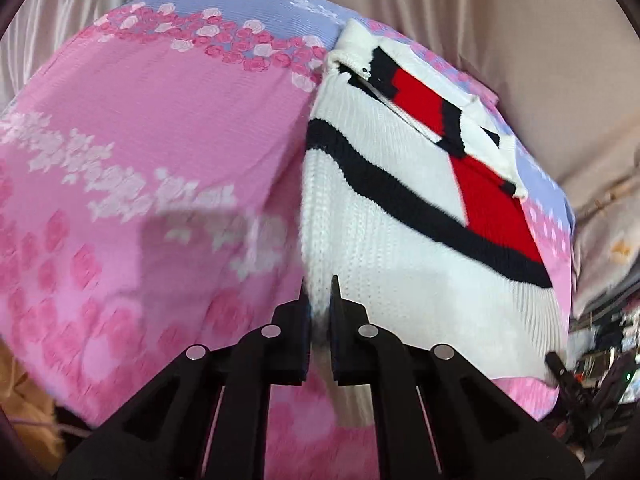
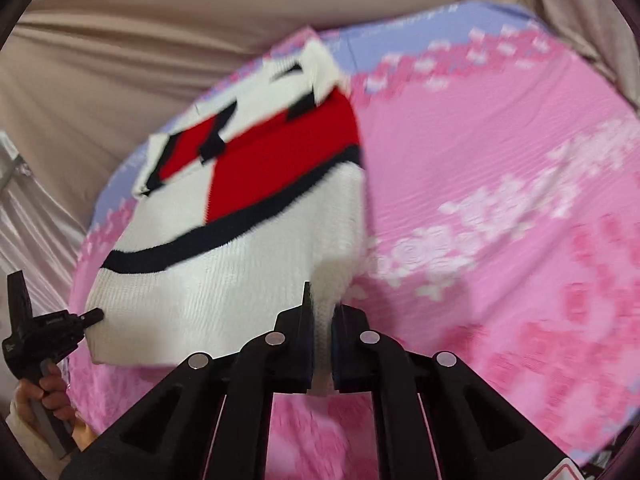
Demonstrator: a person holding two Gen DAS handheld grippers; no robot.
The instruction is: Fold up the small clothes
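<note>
With each hand-held gripper, left (image 1: 320,320) and right (image 2: 322,320), pinching a hem corner of the knit sweater (image 1: 400,216), uneven lifting could skew the fold.

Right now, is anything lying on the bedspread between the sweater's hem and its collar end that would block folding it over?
Nothing visible does. Both jaws are already clamped on the hem corners of the white knit sweater, the left gripper on one and the right gripper on the other. The pink floral bedspread around it shows only fabric.
</note>
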